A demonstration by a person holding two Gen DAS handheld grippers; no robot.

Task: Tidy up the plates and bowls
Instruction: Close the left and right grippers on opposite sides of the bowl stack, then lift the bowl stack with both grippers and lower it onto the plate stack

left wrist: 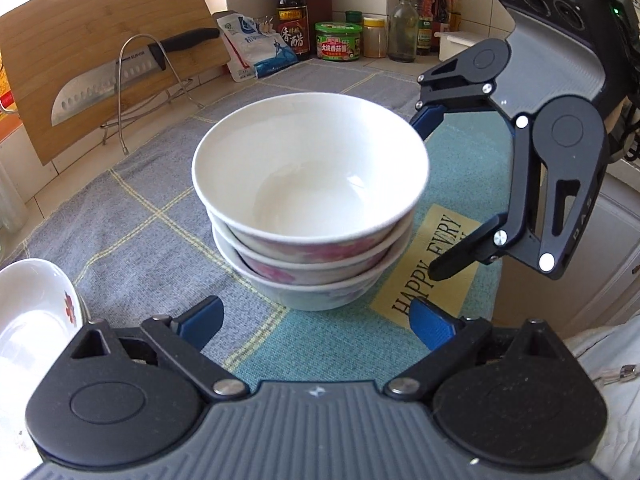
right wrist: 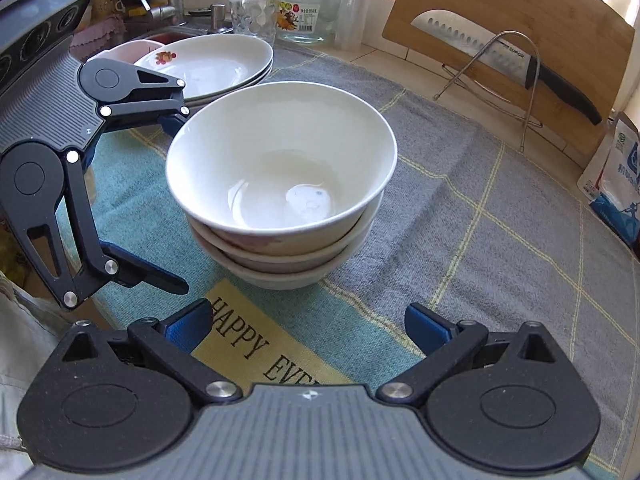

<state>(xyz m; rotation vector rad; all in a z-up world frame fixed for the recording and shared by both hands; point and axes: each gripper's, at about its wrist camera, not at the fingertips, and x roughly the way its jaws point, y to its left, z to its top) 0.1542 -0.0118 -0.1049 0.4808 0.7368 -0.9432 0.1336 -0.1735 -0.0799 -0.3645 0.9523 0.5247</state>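
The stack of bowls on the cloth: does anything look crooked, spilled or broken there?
The stack of bowls leans a little: the top bowl sits tilted in the one under it. No chip, crack or spill is visible.

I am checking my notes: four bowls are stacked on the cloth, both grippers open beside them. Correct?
Not quite: the stack of bowls holds three, as the left wrist view shows. The left gripper and right gripper are indeed open.
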